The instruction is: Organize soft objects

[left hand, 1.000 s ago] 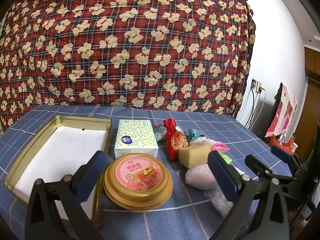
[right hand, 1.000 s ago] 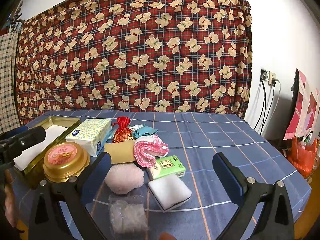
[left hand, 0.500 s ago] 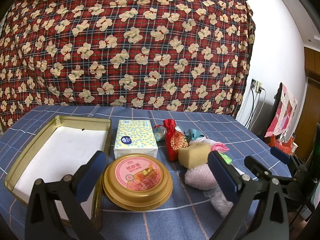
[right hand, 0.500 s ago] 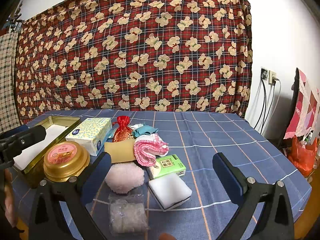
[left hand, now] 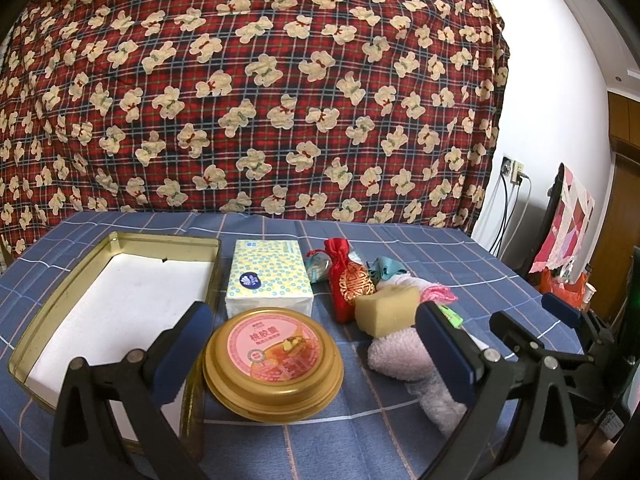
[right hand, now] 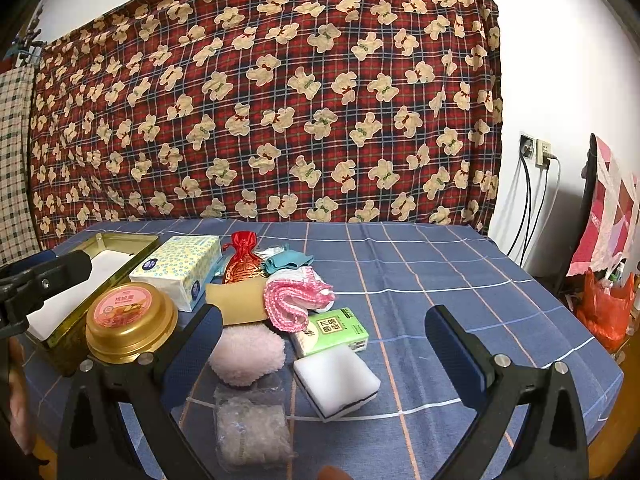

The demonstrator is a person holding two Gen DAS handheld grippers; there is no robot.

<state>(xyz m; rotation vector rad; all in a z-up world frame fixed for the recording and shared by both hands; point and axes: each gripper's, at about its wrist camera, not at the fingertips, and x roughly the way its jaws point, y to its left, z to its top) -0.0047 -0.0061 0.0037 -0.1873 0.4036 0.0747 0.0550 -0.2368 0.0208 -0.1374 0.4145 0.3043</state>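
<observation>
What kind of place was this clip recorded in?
Most likely a room in a home: a table under a blue checked cloth, a bear-print plaid sheet hung as a backdrop, and a wall socket with plugged-in cables.

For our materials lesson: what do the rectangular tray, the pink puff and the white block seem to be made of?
Tray: gold-coloured metal, likely tin; shiny thin rim.
Pink puff: fluffy fabric, perhaps plush; fuzzy surface.
White block: probably foam sponge; matte, with soft edges.

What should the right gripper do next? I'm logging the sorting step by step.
Probably lower the open right gripper onto the white sponge block just ahead of it. Both grippers are empty, and the gold tin tray holds nothing yet.
</observation>
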